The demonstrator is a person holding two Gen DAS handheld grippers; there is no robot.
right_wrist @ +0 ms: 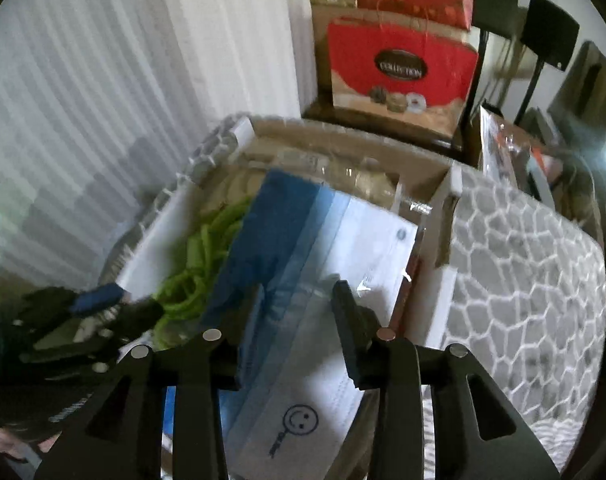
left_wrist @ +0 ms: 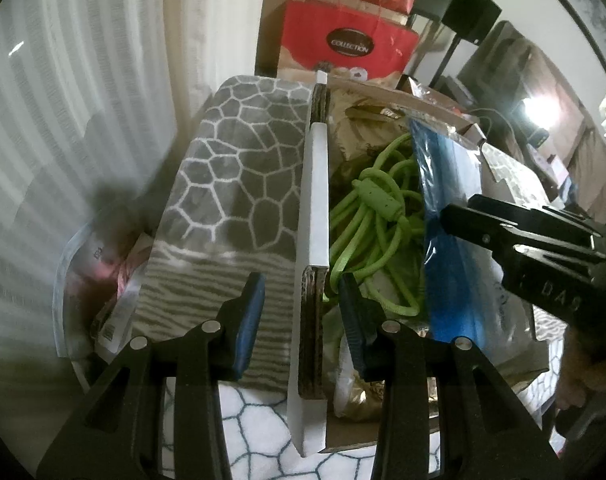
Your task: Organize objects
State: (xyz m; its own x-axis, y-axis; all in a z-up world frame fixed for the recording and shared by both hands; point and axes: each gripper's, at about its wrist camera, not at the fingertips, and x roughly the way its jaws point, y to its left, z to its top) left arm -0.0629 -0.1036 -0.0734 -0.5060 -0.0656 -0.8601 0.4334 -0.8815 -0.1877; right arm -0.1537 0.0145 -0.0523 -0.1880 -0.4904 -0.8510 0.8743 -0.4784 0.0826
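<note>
- The clear plastic pack of blue and white sheets (right_wrist: 323, 280) lies in the open cardboard box (left_wrist: 317, 200), beside a coiled lime-green cord (left_wrist: 375, 232).
- The right gripper (right_wrist: 299, 312) straddles the pack, fingers narrowly parted, not pressing.
- The left gripper (left_wrist: 301, 300) straddles the box's white-edged wall; contact unclear.
- A grey honeycomb-patterned cloth (left_wrist: 239, 168) drapes outside.

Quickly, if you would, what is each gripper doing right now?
Left gripper: jaws straddle the box wall; contact cannot be told.
Right gripper: jaws around the mask packet; grip cannot be told.
</note>
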